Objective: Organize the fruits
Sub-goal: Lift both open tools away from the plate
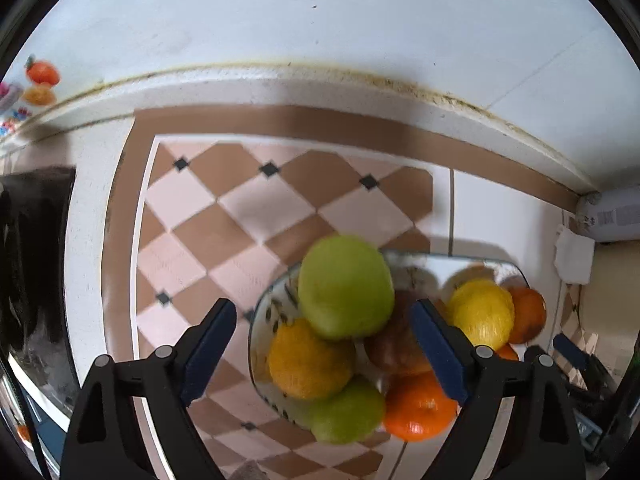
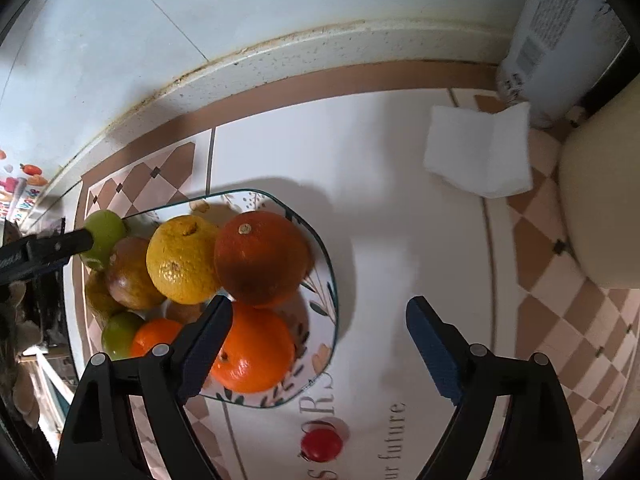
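Observation:
A glass plate (image 1: 452, 258) with a leaf print holds a pile of fruit. In the left wrist view a blurred green apple (image 1: 346, 286) lies on top of the pile, over a yellow-orange citrus (image 1: 310, 360), a second green fruit (image 1: 348, 412) and an orange (image 1: 420, 408). My left gripper (image 1: 326, 342) points down over it, open, with the pads clear of the apple on both sides. In the right wrist view my right gripper (image 2: 322, 336) stands open over the plate's right rim (image 2: 334, 280), its left finger beside an orange (image 2: 252, 350). A dark orange (image 2: 262, 258) and a yellow citrus (image 2: 184, 260) lie behind it.
The plate stands on a checkered and white mat against a tiled wall. A folded white napkin (image 2: 480, 152), a white appliance (image 2: 560, 32) and a cream round object (image 2: 600, 208) stand to the right. A dark object (image 1: 32, 260) lies at the far left.

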Demonstrator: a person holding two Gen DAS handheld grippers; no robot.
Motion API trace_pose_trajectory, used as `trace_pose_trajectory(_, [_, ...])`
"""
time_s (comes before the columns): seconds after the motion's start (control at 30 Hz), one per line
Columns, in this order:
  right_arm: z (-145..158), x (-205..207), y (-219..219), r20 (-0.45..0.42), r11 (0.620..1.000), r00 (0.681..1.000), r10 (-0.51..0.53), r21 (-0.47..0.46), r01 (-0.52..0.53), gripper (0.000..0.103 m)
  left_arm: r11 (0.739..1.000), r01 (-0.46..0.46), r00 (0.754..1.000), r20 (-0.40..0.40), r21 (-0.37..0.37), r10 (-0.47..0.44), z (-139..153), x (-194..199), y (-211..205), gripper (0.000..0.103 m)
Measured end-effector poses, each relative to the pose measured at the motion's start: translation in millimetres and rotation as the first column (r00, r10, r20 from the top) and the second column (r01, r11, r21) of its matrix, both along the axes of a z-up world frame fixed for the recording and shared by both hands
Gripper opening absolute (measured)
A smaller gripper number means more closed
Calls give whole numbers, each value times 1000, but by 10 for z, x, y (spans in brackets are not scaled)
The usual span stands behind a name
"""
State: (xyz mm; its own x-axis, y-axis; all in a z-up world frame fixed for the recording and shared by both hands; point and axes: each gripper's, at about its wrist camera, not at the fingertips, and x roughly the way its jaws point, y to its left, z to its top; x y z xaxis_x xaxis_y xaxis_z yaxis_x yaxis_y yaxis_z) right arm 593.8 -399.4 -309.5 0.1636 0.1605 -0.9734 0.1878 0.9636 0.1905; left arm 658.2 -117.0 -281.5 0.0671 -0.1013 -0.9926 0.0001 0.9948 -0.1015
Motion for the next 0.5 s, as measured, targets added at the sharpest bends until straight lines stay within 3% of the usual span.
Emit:
trace_pose_trajectory(0.23, [376,-355,175,75,997,997,26,-77,-20,91,997,13,994,110,77,-22,262,-638,-32,89])
trace_pose_trajectory(0.5, [859,-925,521,172,990,983,63,-134,-40,91,992,26,965,256,127,-58,695,-1331,89,89])
